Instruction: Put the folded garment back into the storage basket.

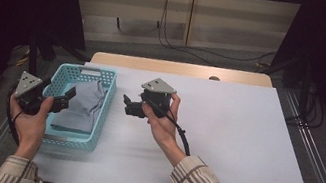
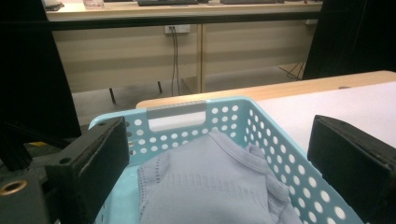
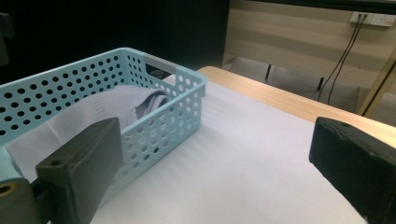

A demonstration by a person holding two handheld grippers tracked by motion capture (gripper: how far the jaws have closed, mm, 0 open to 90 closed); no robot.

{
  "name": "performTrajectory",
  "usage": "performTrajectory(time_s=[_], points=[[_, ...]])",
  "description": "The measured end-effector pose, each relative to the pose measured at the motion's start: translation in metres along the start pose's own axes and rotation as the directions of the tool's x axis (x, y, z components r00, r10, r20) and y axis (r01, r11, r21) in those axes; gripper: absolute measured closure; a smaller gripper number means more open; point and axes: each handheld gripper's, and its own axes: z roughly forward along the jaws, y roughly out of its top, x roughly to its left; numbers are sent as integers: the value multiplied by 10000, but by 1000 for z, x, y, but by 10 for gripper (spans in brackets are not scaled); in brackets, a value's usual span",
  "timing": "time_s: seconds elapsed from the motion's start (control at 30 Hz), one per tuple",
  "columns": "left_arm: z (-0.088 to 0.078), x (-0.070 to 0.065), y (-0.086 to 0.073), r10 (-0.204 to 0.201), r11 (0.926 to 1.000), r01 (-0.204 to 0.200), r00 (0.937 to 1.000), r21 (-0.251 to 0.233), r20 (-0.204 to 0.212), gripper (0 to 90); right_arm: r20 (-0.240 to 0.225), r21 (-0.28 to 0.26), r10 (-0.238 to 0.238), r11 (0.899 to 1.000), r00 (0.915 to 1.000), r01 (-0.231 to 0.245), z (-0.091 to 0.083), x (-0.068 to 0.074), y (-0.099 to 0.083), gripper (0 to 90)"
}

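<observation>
A light blue perforated basket stands at the left of the white table, with a folded grey cloth lying inside it. My left gripper hovers over the basket's left rim, open and holding nothing. In the left gripper view, the left gripper has its jaws spread wide over the cloth and the basket. My right gripper hangs just right of the basket, pointing left, open and empty. The right gripper view has the right gripper above bare table, with the basket and cloth at its left.
The white surface spreads wide to the right of the basket. A wooden strip runs along the far edge of the table. Beyond it, cables lie on the floor. Dark curtains flank both sides, and a metal rail borders the right side.
</observation>
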Motion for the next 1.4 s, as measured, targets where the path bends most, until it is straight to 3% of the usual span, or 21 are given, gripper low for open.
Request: performTrajectory(time_s=[0.07,0.27,0.37,0.67,0.9,1.1,1.2,1.3,1.4], points=[[-1,-4,0,97,9999,-98,9999,-132,-114,54,71,-77,10,10000,10000,-10,-4,-3,-1,24],[-6,-14,0,61,9997,-61,10000,-225,-11,54,290,-243,209,9995,9994,-202,-19,-14,-5,24],[-7,-19,0,21,9997,-20,10000,-253,32,54,372,-386,93,9992,9993,-79,-26,-21,-7,24],[-13,-33,1,221,9995,-216,9994,-234,248,54,663,-635,280,9977,9974,-238,-45,-35,-13,24],[-22,-44,2,477,9986,-472,9986,-244,213,54,803,-860,284,9961,9964,-215,-65,-44,-19,24],[-31,-52,-3,441,9987,-435,9988,-272,223,54,1085,-972,403,9948,9933,-297,-80,-58,-26,24],[-36,-59,-3,412,9976,-392,9986,-568,340,54,1212,-1013,403,9945,9918,-280,-88,-65,-29,24],[-41,-65,-3,605,9967,-586,9977,-568,311,54,1320,-1031,470,9941,9901,-335,-95,-69,-33,24],[-47,-69,-5,518,9971,-506,9985,-566,194,54,1356,-1013,451,9944,9897,-314,-103,-74,-37,25]])
